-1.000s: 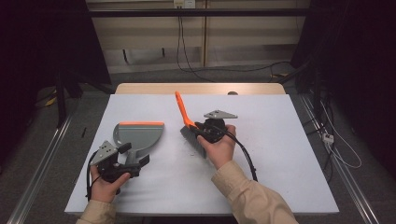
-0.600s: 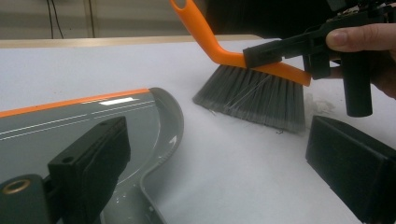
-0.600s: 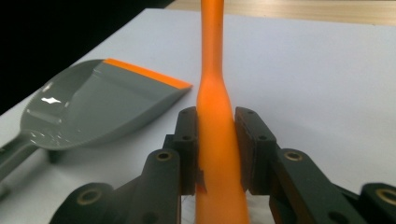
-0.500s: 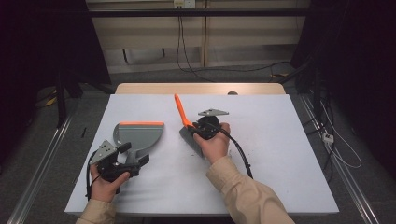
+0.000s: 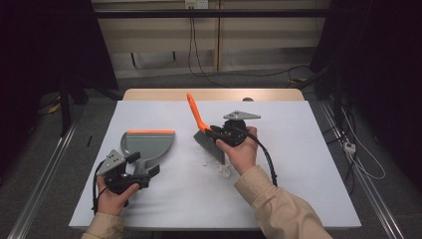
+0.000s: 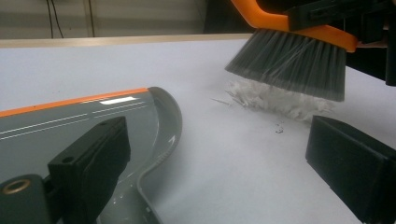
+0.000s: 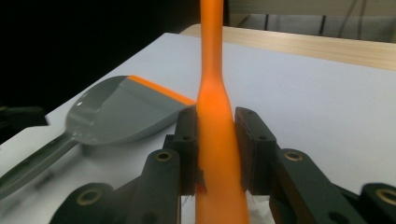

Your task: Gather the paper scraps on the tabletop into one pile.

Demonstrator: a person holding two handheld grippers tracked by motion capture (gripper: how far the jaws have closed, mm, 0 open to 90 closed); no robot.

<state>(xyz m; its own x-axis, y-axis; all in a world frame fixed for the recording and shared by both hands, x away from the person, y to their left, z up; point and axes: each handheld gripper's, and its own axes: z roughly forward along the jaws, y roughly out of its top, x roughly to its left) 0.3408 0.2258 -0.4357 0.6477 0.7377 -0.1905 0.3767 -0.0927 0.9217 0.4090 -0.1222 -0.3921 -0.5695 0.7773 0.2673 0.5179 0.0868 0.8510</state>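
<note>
While the right gripper (image 7: 215, 154) stays clamped on the brush (image 5: 208, 137) over the scraps (image 6: 275, 100), the left gripper (image 6: 224, 154), jaws apart, straddles the dustpan (image 5: 147, 144) handle; next up, sweep scraps toward the dustpan

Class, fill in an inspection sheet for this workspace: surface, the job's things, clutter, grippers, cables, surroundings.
Surface: white table, wooden strip at the far edge.
Job's things: brush with orange handle, bristles above a pile of white shreds; grey dustpan with orange lip lying flat.
Clutter: nothing seen.
Grippers: right gripper shut on the brush handle; left gripper at the dustpan's handle, jaws open, nothing clamped.
Cables: one trails from each gripper; others on the floor beyond the table.
Surroundings: dark curtains at both sides, pale wall with a socket behind.
</note>
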